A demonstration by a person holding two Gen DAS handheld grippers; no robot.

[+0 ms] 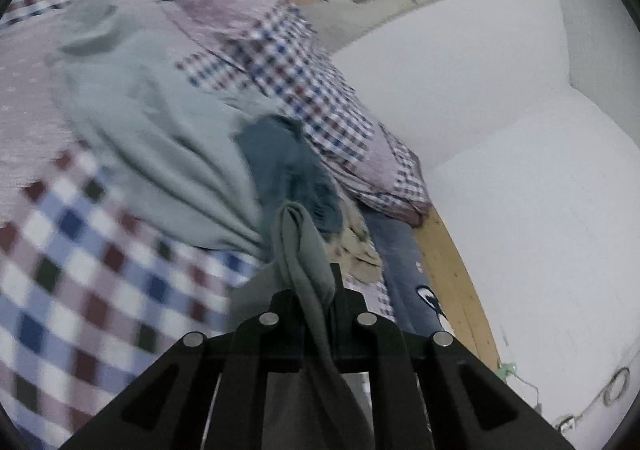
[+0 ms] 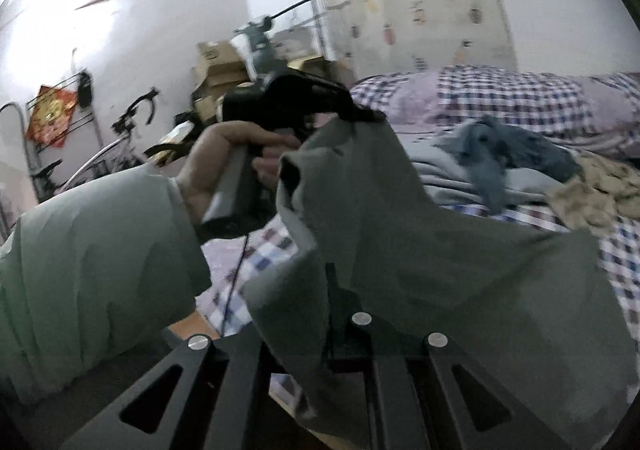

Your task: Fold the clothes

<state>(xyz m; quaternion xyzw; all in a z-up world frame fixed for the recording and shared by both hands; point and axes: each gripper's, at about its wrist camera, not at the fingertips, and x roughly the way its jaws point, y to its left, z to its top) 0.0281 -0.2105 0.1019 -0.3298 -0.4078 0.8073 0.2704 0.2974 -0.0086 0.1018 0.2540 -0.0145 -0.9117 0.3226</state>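
A grey-green garment (image 2: 440,250) hangs stretched in the air between both grippers, above the bed. In the left wrist view my left gripper (image 1: 310,290) is shut on a bunched edge of this garment (image 1: 304,250), which trails down through its fingers. In the right wrist view the same left gripper (image 2: 362,115), held by a hand (image 2: 224,161), pinches the garment's upper corner. My right gripper (image 2: 330,290) is shut on a lower fold; the cloth drapes over and hides most of its fingers.
The bed's checked quilt (image 1: 80,270) carries a pale grey garment (image 1: 152,121), a blue garment (image 2: 500,157), a beige patterned one (image 2: 592,185) and jeans (image 1: 404,270). A white wall (image 1: 500,129) lies beyond the wooden bed frame (image 1: 452,270). Cardboard boxes (image 2: 216,65) and a bicycle (image 2: 120,145) stand left.
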